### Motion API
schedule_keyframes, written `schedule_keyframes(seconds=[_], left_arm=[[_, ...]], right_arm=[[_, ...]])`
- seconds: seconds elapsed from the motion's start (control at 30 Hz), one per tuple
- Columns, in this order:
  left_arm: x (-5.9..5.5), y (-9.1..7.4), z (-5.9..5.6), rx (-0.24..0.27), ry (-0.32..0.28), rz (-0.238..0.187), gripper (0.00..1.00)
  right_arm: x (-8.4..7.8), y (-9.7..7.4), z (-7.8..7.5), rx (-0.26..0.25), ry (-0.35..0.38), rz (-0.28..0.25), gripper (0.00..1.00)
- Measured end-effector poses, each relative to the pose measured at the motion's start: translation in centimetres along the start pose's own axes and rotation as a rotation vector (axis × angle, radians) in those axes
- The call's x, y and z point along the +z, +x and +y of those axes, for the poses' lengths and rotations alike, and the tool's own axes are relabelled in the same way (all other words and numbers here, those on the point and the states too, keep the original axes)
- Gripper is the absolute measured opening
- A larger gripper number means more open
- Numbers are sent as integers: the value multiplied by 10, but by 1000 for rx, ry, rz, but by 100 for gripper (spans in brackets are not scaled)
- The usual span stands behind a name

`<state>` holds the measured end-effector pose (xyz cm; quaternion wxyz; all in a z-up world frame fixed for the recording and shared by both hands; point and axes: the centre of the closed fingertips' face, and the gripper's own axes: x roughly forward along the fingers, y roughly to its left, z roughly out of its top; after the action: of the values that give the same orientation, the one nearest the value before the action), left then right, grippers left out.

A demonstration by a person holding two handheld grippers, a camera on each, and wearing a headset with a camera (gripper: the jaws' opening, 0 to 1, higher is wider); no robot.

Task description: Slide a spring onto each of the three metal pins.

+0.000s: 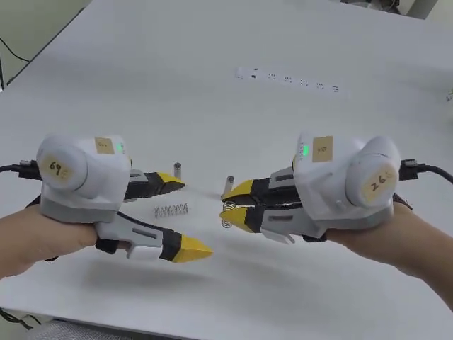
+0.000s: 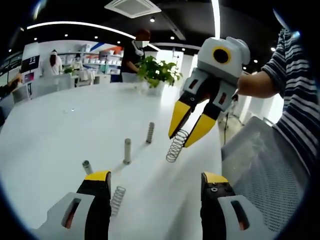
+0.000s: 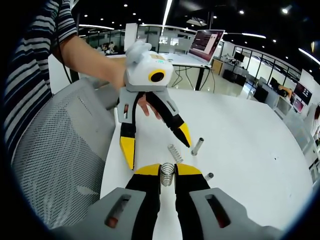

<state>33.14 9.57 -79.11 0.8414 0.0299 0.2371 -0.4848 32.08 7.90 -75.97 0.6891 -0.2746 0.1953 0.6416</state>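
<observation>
Between right gripper jaws, one spring

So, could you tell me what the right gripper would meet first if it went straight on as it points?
Probably the loose spring lying just ahead of the right gripper, then the open left gripper; depth is unclear.

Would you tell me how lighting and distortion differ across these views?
Head view: soft, even light, faint shadow on the white table under the left gripper. Left gripper view: fisheye bowing, glaring ceiling light strip. Right gripper view: same bowing, the coiled metal spring in the right gripper's fingers is sharp.
</observation>
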Motion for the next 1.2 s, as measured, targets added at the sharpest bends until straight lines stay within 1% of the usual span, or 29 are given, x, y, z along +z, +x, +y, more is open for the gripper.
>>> schedule_keyframes(seconds=[0.23,0.3,0.4,0.5,0.6,0.67,0.73,0.8,0.87,0.9,1.2], left_arm=[[-4,-7,5,22,-19,-2,75],[-5,-9,7,28,-13,-5,77],[-4,-14,11,47,-21,-21,82],[-5,-19,14,58,-19,-31,85],[-6,-23,18,76,-30,-44,91],[-6,-26,19,78,-36,-54,95],[-4,-28,22,91,-31,-76,98],[-6,-30,24,91,-45,-72,98],[-9,-32,27,107,-38,-63,98],[-10,-33,27,108,-40,-60,98],[-12,-39,29,127,-49,-69,98]], right_arm=[[-1,0,-4,-13,-1,2,7],[-1,-1,-5,-17,4,0,7],[-3,-1,-8,-27,9,0,7],[-4,-2,-10,-36,17,-1,7],[-5,-2,-12,-43,23,-3,7],[-6,-2,-12,-45,29,-2,7],[-7,-2,-13,-50,29,-1,7],[-7,-3,-14,-54,29,-1,7],[-7,-3,-15,-59,27,-1,7],[-7,-3,-15,-61,27,-1,7],[-8,-2,-20,-84,34,-7,7]])
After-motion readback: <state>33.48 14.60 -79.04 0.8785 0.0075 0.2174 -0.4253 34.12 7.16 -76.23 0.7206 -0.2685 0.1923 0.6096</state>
